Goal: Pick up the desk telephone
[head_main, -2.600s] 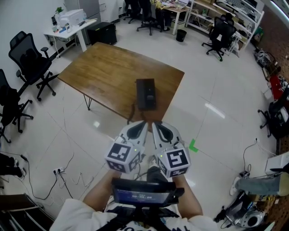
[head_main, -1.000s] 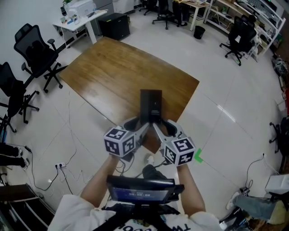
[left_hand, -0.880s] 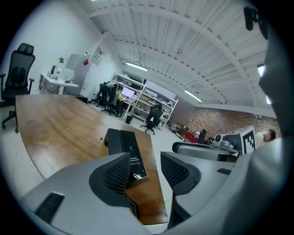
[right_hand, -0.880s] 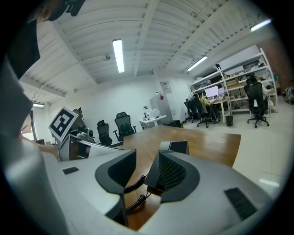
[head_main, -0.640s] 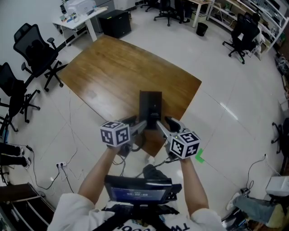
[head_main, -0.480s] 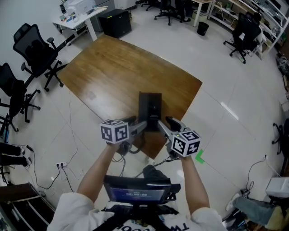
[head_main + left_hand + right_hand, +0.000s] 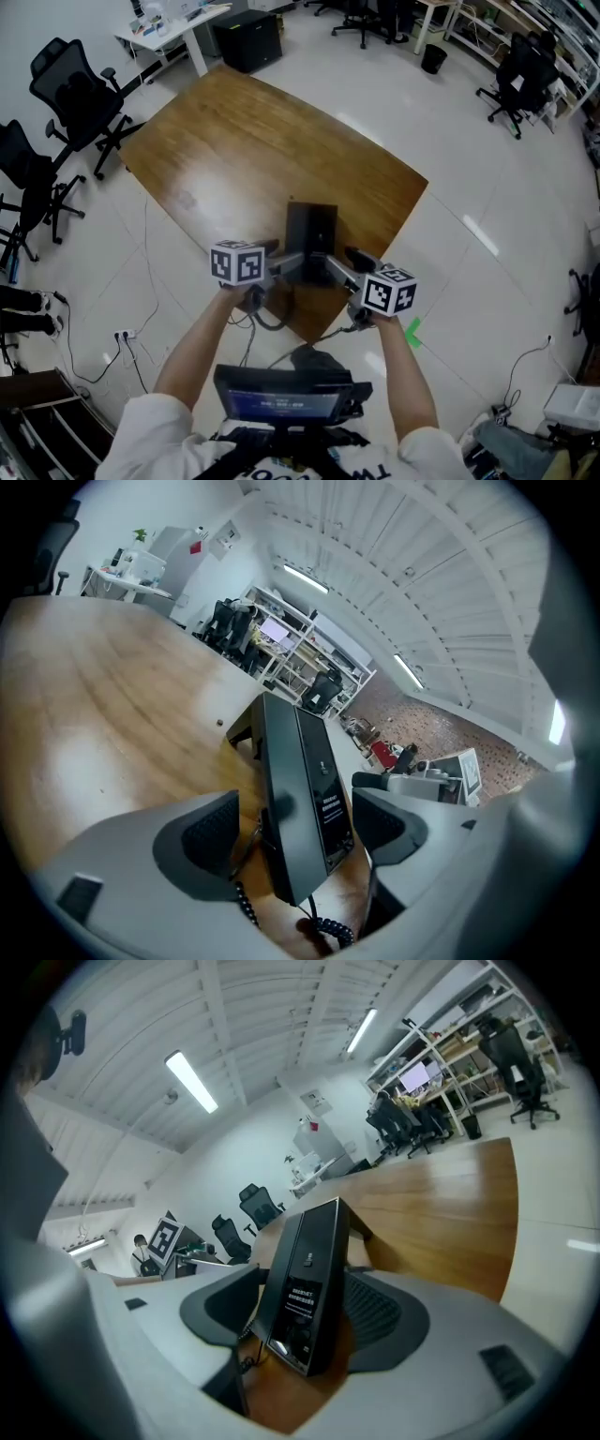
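1. Reaching for the telephone looks like the step right now. It sits on the brown table, close to the edge, and it has not been lifted.
2. The left gripper has its fingers apart, and they are opening wider. The telephone stands between them with a gap on each side, so nothing squeezes it.
3. The right gripper is the same: its fingers are apart and opening. The telephone is between them. One finger is just beside it but does not seem to press.
4. A curly cord lies on the table just below the left fingers.
5. So the getting-close part looks done. What is left, I think, is to shut the fingers on the telephone's sides and lift it off the table.
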{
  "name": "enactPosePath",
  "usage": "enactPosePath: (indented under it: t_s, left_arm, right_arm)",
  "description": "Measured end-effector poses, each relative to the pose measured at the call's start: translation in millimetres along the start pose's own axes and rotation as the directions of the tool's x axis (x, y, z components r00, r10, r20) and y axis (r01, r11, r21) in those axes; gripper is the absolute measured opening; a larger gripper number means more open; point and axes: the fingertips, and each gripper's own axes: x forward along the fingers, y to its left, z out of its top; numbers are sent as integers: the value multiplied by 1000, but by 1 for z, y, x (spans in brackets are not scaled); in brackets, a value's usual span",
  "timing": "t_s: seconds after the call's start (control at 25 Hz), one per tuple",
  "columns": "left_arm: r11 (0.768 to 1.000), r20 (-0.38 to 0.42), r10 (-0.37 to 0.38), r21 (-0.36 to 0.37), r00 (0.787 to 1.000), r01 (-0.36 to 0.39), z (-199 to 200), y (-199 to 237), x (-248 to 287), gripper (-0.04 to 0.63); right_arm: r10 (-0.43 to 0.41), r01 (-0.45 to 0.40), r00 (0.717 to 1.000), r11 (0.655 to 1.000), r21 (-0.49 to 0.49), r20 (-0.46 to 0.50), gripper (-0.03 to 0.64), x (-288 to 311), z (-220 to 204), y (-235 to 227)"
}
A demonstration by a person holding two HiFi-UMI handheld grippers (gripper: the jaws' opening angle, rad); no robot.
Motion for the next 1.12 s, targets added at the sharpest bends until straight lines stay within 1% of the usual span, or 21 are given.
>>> enactPosePath:
  t_s: [0.12, 0.32, 0.52, 0.68, 0.76, 0.84, 0.96, 1.04, 1.12]
  left_arm:
    - [999, -3, -18, -32, 1000, 18, 6, 6, 4, 382]
    - [997, -56, -63, -58, 996, 59, 0, 7, 20, 382]
    - [995, -98, -87, -58, 991, 81, -5, 6, 31, 379]
    - [994, -110, -100, -64, 989, 93, -6, 7, 33, 377]
    - [995, -117, -95, -54, 989, 89, -6, 8, 35, 377]
    - [997, -128, -78, -29, 989, 75, -6, 10, 37, 377]
    - [998, -144, -61, -4, 988, 61, -10, 18, 39, 362]
    - [997, -149, -70, -1, 986, 71, -11, 19, 41, 362]
    - [995, -151, -101, 1, 983, 103, -10, 13, 43, 357]
  right_arm:
    - [30, -30, 999, 999, 30, -16, 291, 15, 3, -6]
    - [80, -75, 996, 991, 108, -48, 293, 34, 3, -20]
    - [108, -98, 991, 987, 127, -82, 291, 46, 7, -23]
    - [145, -129, 985, 981, 146, -99, 293, 53, 6, -20]
    - [158, -141, 981, 978, 153, -108, 291, 56, 6, -19]
    - [169, -149, 978, 976, 157, -123, 291, 60, 7, -18]
    - [175, -152, 970, 979, 138, -171, 291, 69, 3, -12]
    - [177, -155, 965, 980, 121, -195, 291, 76, 1, -8]
    - [179, -156, 964, 980, 123, -199, 288, 81, 1, -4]
